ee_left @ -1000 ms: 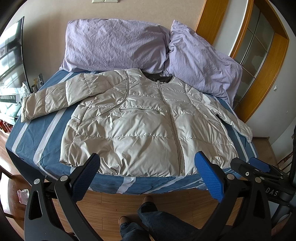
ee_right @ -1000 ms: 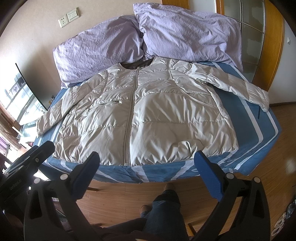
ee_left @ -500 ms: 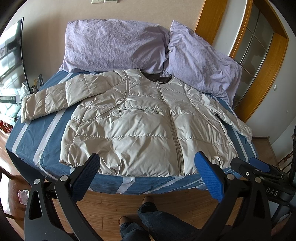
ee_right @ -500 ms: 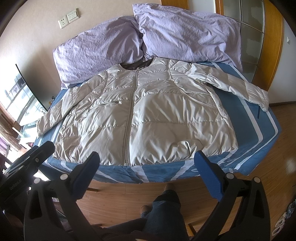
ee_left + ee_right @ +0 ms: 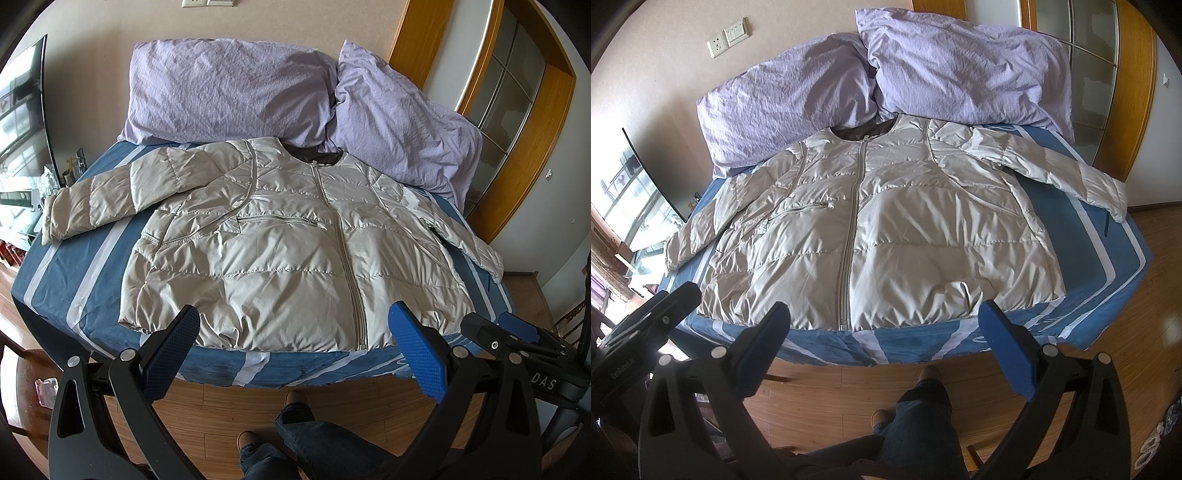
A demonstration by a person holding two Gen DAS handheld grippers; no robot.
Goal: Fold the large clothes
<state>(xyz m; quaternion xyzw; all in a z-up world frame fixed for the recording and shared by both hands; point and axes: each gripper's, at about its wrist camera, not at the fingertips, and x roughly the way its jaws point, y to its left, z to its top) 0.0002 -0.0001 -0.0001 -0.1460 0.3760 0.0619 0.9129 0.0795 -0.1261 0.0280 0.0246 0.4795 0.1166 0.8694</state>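
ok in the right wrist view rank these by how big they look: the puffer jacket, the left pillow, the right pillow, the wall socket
1. puffer jacket
2. and 3. right pillow and left pillow: look alike in size, so no ranking between them
4. wall socket, far smallest

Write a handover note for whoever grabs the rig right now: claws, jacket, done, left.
Left claw: open, empty, held off the bed's near edge.
Right claw: open, empty, same stance.
Jacket: flat on the striped bed, front up, zipped, collar toward the two purple pillows, both sleeves spread outward.
Done: jacket laid out; no fold made.
Left: all folds. Probably start with the sleeves.
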